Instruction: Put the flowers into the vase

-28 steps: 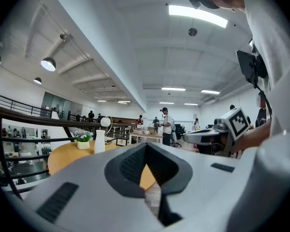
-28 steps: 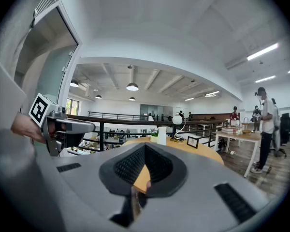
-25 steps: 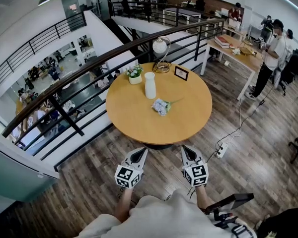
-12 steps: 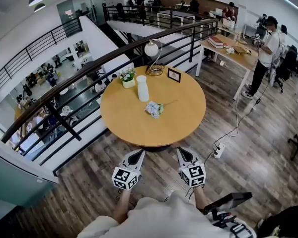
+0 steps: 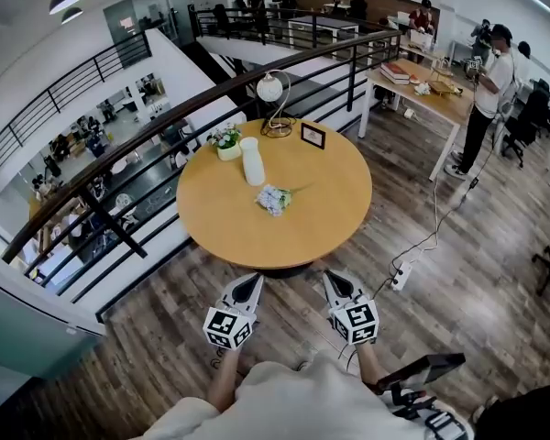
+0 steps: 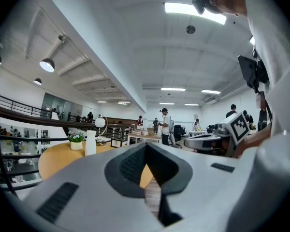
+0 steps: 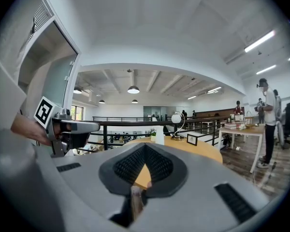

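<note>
A small bunch of pale flowers [image 5: 274, 198] lies on the round wooden table [image 5: 325, 223], just in front of an upright white vase [image 5: 252, 161]. Both grippers are held low before the table's near edge, well short of the flowers. My left gripper [image 5: 253, 282] points at the table, jaws together and nothing in them. My right gripper [image 5: 333, 278] is beside it, also shut and empty. The left gripper view shows the vase [image 6: 90, 143] far off at the left. In the right gripper view the vase [image 7: 160, 138] stands ahead on the tabletop.
A potted plant [image 5: 225, 141], a globe lamp [image 5: 271, 90] and a photo frame [image 5: 313, 136] stand at the table's far side. A black railing [image 5: 156, 126] runs behind the table. A power strip [image 5: 399, 276] with its cable lies on the floor at the right. People stand by a desk [image 5: 431, 94].
Both grippers have edged a little toward the table, still shut. The table sits further left in the head view.
</note>
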`<state>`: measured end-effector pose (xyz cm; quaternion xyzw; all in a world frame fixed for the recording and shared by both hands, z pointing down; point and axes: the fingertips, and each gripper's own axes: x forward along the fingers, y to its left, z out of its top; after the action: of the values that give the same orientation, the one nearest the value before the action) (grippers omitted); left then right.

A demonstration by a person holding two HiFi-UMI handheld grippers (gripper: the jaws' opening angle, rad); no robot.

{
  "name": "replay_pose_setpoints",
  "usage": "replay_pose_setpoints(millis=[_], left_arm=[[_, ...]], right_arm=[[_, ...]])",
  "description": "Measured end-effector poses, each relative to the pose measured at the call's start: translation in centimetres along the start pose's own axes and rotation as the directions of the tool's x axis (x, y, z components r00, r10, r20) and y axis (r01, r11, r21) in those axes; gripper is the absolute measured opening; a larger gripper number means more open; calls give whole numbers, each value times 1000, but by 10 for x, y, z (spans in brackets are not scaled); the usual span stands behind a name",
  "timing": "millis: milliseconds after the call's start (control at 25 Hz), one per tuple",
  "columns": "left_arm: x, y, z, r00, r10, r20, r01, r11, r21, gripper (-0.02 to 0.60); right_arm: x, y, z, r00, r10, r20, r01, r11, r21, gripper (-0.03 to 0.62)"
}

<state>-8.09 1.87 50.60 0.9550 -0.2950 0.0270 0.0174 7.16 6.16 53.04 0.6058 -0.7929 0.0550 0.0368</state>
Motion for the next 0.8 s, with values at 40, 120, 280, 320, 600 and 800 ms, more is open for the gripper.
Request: replay_pose_setpoints(millis=[40, 120, 280, 320, 600, 800], left_arm=[[2, -3, 0, 1000, 1, 1, -1, 1000, 2, 8], [5, -7, -2, 1000, 1, 4, -1, 1000, 5, 8], [13, -14, -3, 1000, 4, 8, -4, 1000, 9, 8], [15, -15, -3, 1000, 5, 8, -5, 1000, 8, 8], [28, -18, -13, 1000, -1, -11, 1, 1000, -1, 8], [43, -10, -17, 1000, -5, -17, 5, 1000, -15, 8]], right_arm=[[-2, -3, -1, 1000, 1, -2, -1, 1000, -1, 8], [-5, -6, -4, 1000, 9, -1, -9, 1000, -2, 8], [-11, -15, -7, 1000, 8, 2, -8, 1000, -6, 8], [-12, -18, -7, 1000, 8, 0, -8, 1000, -3, 8], [-11, -28, -18, 1000, 12, -15, -12, 1000, 14, 8], [0, -37, -22, 999, 10, -35, -9, 1000, 19, 8]])
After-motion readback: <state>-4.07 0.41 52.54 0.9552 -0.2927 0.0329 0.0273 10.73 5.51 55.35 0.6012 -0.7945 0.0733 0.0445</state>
